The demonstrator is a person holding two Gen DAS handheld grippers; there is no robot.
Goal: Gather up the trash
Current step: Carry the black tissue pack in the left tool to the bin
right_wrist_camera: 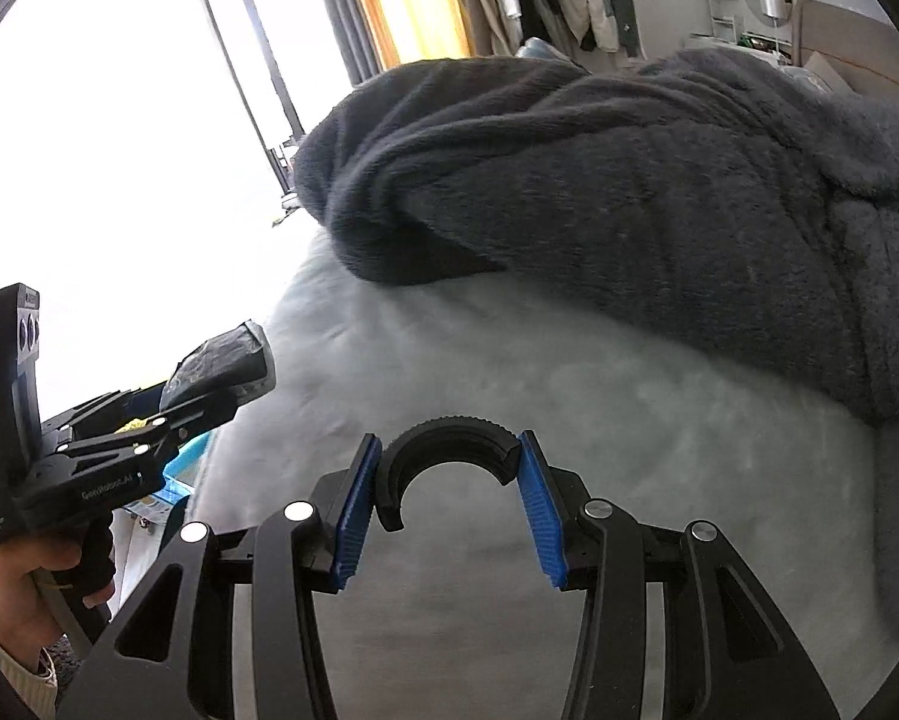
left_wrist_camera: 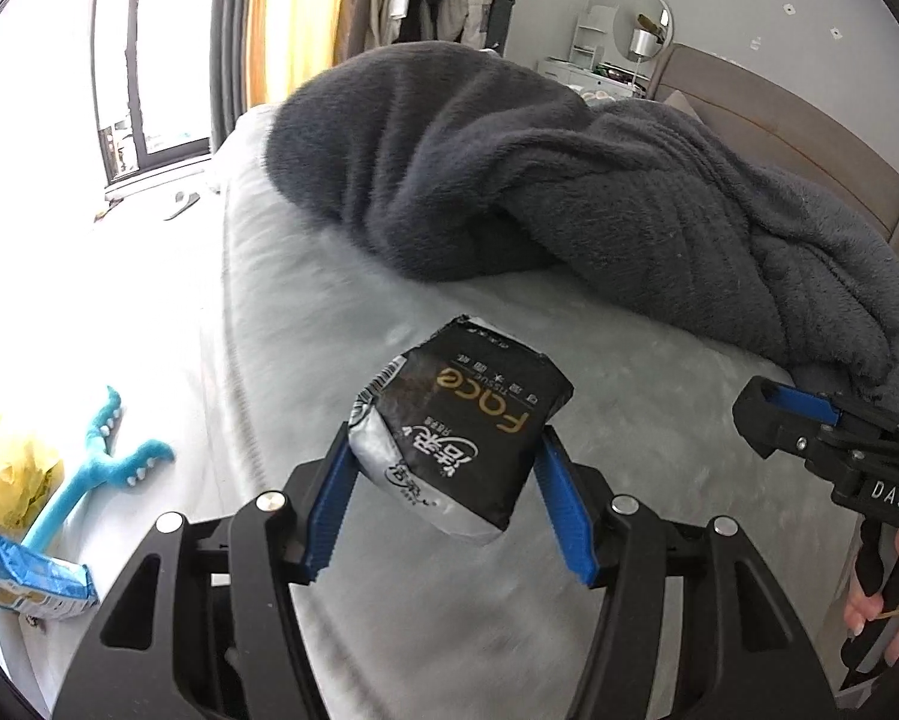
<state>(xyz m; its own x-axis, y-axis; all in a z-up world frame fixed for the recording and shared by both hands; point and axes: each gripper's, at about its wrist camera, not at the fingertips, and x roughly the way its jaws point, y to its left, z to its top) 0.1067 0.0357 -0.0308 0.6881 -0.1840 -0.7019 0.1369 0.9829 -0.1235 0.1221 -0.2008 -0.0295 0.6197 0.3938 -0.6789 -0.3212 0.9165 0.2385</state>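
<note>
Black and silver, a tissue pack (left_wrist_camera: 458, 429) is sitting pinched between the blue pads of the left gripper (left_wrist_camera: 446, 501), hanging just above the pale grey bed (left_wrist_camera: 659, 540). The right gripper (right_wrist_camera: 446, 498) is clamping a black half-ring piece (right_wrist_camera: 449, 462) over the same bed. A dark grey fleece blanket (left_wrist_camera: 539, 180) is lying heaped farther up the bed. Beside the bed's left edge a teal plush toy (left_wrist_camera: 98, 468) and a blue wrapper (left_wrist_camera: 26, 576) are lying.
</note>
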